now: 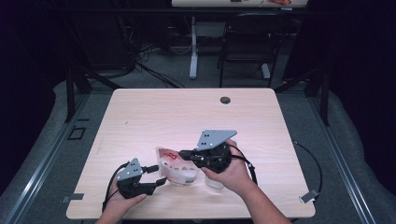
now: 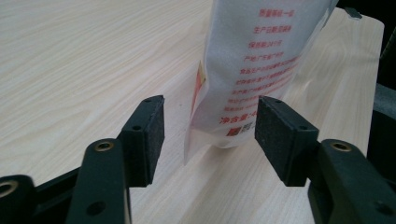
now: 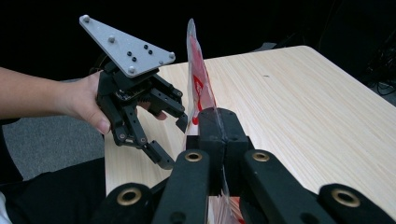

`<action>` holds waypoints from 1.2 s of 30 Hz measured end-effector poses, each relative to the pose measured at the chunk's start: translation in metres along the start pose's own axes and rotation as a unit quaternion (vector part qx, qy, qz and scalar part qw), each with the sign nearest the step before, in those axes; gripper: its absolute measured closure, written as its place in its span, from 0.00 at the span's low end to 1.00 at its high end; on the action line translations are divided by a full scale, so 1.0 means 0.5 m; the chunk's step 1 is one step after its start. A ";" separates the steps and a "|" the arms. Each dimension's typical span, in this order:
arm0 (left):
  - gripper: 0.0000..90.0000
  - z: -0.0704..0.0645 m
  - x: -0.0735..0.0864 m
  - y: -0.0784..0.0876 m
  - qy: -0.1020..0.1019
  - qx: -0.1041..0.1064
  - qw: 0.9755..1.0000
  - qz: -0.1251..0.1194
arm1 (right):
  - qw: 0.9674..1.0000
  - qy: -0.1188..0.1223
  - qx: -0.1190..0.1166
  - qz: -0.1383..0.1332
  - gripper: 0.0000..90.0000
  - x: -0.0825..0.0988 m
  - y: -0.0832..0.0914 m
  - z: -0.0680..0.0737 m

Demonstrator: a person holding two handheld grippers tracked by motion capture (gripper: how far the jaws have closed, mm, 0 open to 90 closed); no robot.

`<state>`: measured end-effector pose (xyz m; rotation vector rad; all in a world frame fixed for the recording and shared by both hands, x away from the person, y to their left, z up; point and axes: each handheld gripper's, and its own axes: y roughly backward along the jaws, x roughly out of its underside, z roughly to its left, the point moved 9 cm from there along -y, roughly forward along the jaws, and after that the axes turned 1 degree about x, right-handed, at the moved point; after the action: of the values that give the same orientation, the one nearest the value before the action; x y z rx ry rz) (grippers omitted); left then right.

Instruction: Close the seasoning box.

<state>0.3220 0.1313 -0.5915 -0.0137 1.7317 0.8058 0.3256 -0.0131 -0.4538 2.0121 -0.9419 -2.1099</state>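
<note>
Near the front edge of the table [image 1: 140, 112], between the person's two hands, a white plastic pouch [image 1: 176, 167] with red print is held up off the wood. The right gripper [image 3: 218, 122] has it: its jaws are pressed together on the pouch's upper edge, so the pouch hangs down from that pinch with its long axis running up and down and its thin edge turned toward the right gripper view.

What matters next is how the pouch sits to the left gripper [image 2: 209, 126]. Its jaws stand wide apart, and the pouch's [image 2: 252, 70] lower corner hangs in the gap ahead of them, nearer the right-hand pad than the left-hand one, with neither pad pressing on it as far as I can tell. From the high view the left gripper [image 1: 156, 175] comes at the pouch from its left side, jaws pointing across toward the right gripper [image 1: 183, 154], just beside the pouch's lower part.

By my judgement the left hand is the free one, placed to close again on the bottom corner or draw away.
</note>
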 end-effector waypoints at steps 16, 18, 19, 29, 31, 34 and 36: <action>0.39 -0.013 -0.002 -0.026 -0.001 0.033 0.999 -0.004 | 1.000 0.003 -0.012 -0.002 1.00 0.000 0.001 0.008; 0.39 -0.015 -0.003 -0.029 -0.002 0.039 0.999 -0.007 | 1.000 0.005 -0.013 0.001 1.00 0.001 0.001 0.009; 0.39 -0.016 -0.003 -0.030 -0.003 0.041 0.999 -0.006 | 1.000 0.006 -0.013 0.001 1.00 0.001 0.001 0.009; 0.44 -0.021 0.002 -0.035 -0.014 0.050 0.999 -0.001 | 1.000 0.004 -0.018 -0.004 1.00 -0.001 -0.003 0.013; 0.45 -0.021 0.002 -0.036 -0.018 0.050 0.999 -0.002 | 1.000 0.003 -0.018 -0.004 1.00 -0.001 -0.003 0.012; 0.50 -0.023 0.002 -0.035 -0.025 0.048 0.999 0.004 | 1.000 0.004 -0.017 -0.005 1.00 -0.001 -0.003 0.010; 0.52 -0.024 0.003 -0.034 -0.029 0.046 0.998 0.012 | 1.000 0.004 -0.017 -0.005 1.00 -0.001 -0.003 0.010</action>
<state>0.3183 0.1125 -0.6000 0.0924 1.7155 0.7364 0.3216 -0.0099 -0.4544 2.0110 -0.8917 -2.1073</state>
